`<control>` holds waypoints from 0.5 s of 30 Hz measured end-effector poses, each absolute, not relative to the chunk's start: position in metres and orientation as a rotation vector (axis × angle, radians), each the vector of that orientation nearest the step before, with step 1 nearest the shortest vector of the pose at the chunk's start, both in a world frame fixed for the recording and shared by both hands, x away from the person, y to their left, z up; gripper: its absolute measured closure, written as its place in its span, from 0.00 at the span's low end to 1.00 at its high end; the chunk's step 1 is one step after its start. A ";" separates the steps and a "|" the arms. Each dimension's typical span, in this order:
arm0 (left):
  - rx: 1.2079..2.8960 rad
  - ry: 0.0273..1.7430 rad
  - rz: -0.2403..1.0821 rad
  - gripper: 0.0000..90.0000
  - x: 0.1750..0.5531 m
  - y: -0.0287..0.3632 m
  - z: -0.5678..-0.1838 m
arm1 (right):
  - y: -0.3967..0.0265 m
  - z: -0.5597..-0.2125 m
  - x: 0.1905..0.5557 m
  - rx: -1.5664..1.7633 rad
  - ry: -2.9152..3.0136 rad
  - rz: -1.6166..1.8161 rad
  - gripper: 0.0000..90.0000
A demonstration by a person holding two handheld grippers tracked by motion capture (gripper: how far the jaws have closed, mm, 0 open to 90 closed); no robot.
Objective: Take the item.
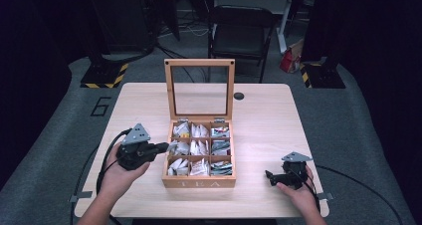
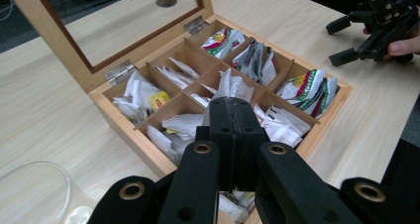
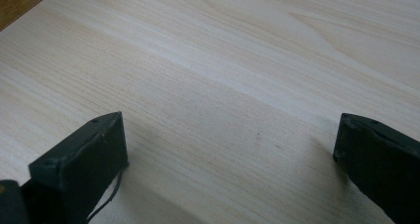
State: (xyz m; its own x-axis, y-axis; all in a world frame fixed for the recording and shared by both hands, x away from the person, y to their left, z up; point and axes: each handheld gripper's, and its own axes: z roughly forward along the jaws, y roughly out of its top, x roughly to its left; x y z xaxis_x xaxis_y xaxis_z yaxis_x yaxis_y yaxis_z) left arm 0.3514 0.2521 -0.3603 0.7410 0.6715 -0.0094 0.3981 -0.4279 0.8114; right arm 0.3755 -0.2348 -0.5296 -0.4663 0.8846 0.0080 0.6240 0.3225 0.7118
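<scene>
Tea box [image 1: 199, 182] at the counter's [image 1: 263, 110] near-centre, lid open, sachets [image 2: 304, 85] in all compartments. Left gripper [image 2: 232, 116], jaws pressed together, at its left edge; right gripper [image 1: 270, 177], jaws spread, idle near the right corner.

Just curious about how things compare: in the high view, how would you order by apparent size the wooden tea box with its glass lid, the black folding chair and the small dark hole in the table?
1. Wooden tea box with raised glass lid
2. Black folding chair, though it stands farther away, so this ranking is unsure
3. Small dark hole in the table
</scene>
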 end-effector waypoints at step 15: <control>2.045 0.865 0.445 1.00 0.362 0.272 -0.350 | -0.235 -0.530 0.375 1.338 2.211 0.930 0.00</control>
